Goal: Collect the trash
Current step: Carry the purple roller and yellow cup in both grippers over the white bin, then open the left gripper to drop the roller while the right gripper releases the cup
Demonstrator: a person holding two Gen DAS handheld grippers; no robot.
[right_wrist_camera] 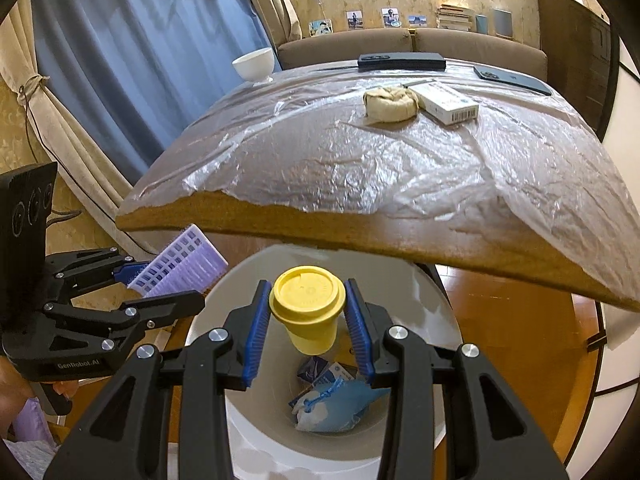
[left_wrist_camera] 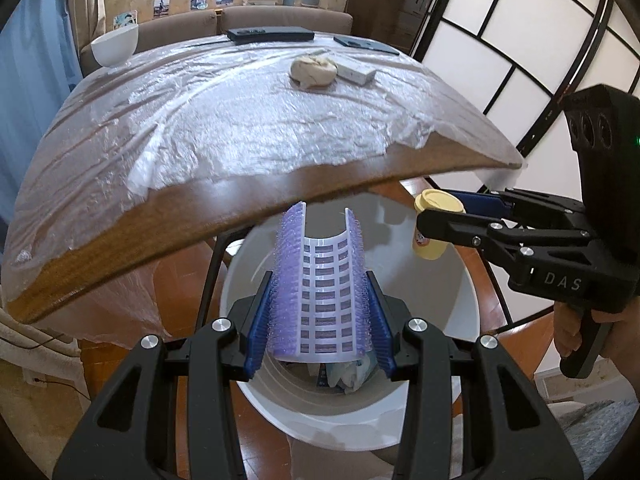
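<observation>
My left gripper (left_wrist_camera: 320, 280) is shut on a purple bristled plastic sheet (left_wrist_camera: 322, 280), bent into a U, held over the white trash bin (left_wrist_camera: 456, 280). It also shows in the right wrist view (right_wrist_camera: 180, 266). My right gripper (right_wrist_camera: 307, 312) is shut on a yellow lidded paper cup (right_wrist_camera: 308, 306) over the same bin (right_wrist_camera: 436, 304); the cup shows in the left wrist view (left_wrist_camera: 434, 222). Inside the bin lie a blue tied bag (right_wrist_camera: 336, 404) and blue-white wrappers (right_wrist_camera: 320, 370). On the table sit a crumpled beige paper wad (right_wrist_camera: 390, 104) and a white carton (right_wrist_camera: 448, 102).
The wooden table (right_wrist_camera: 360, 224) is covered with clear plastic film and overhangs the bin. A white bowl (right_wrist_camera: 254, 63), a black remote (right_wrist_camera: 402, 61) and a dark phone (right_wrist_camera: 512, 79) lie at its far side. A sofa stands behind, a curtain at left.
</observation>
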